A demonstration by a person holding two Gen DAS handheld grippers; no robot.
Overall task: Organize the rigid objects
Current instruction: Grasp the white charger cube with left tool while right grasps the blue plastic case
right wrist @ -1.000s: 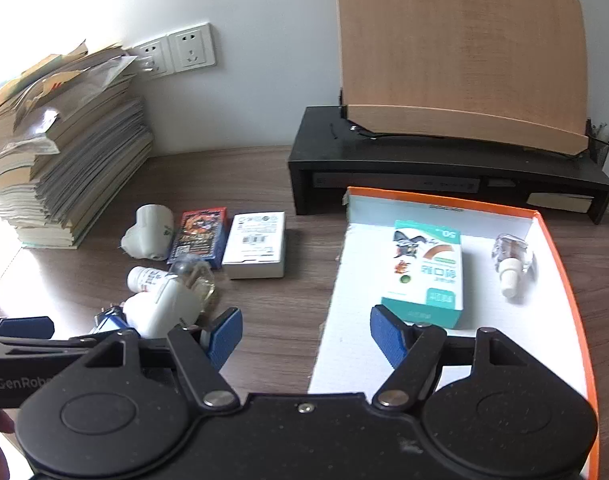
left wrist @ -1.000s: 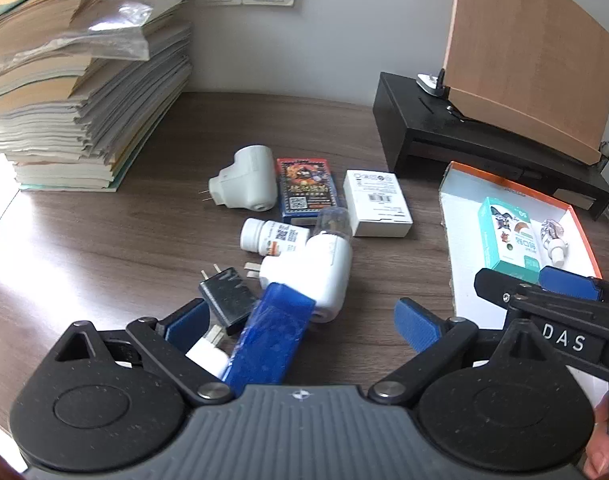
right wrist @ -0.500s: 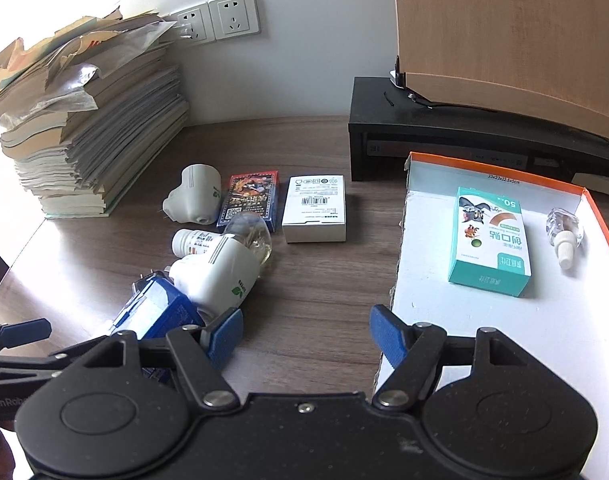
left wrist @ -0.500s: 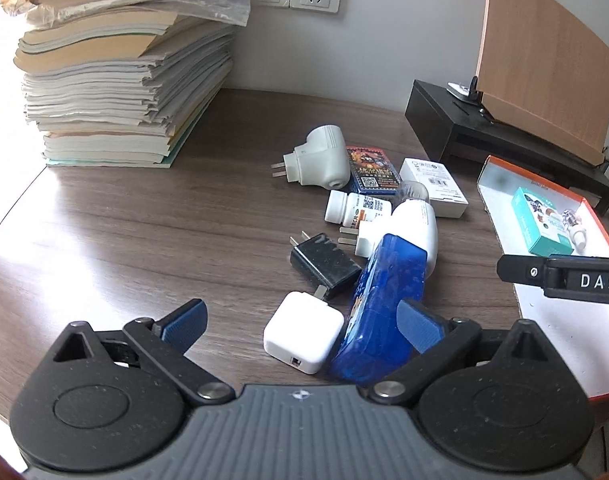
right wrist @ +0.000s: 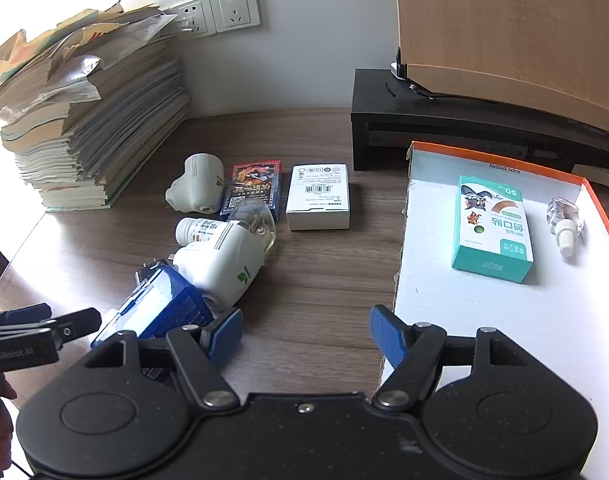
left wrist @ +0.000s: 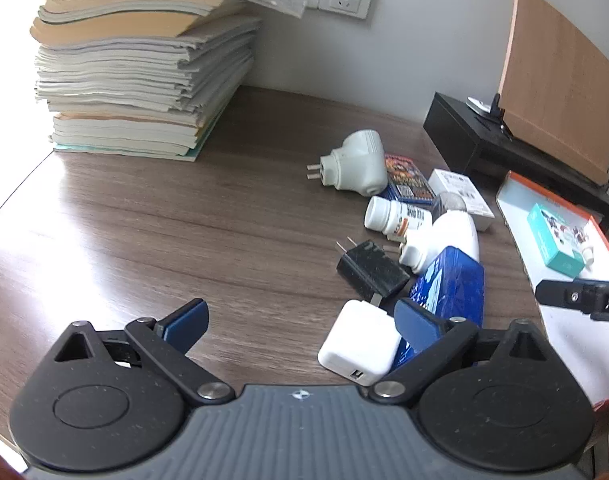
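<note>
Drawn back and swung leftward since a second ago: left gripper, now low over bare dark wood-grain table, jaws spread wide, holding nothing. Right gripper likewise pulled back a little from shallow white tray with orange rim, jaws spread, empty, straddling that tray's left edge.

Loose in a cluster on the table, right of the left gripper: square white charger block just beside the right blue pad, touching flat blue plastic-wrapped pack; black two-pin plug adapter beside both. Further back: large white plug-in device with clear bottle end, small white pill bottle, pale grey rounded plug adapter, colourful card box, white barcoded box.

Already lying in the tray: teal cardboard box with cartoon print and small clear bottle with white cap, apart from one another.

Behind: tall stack of paper booklets, black low stand bearing curved wooden panel, white wall sockets.
</note>
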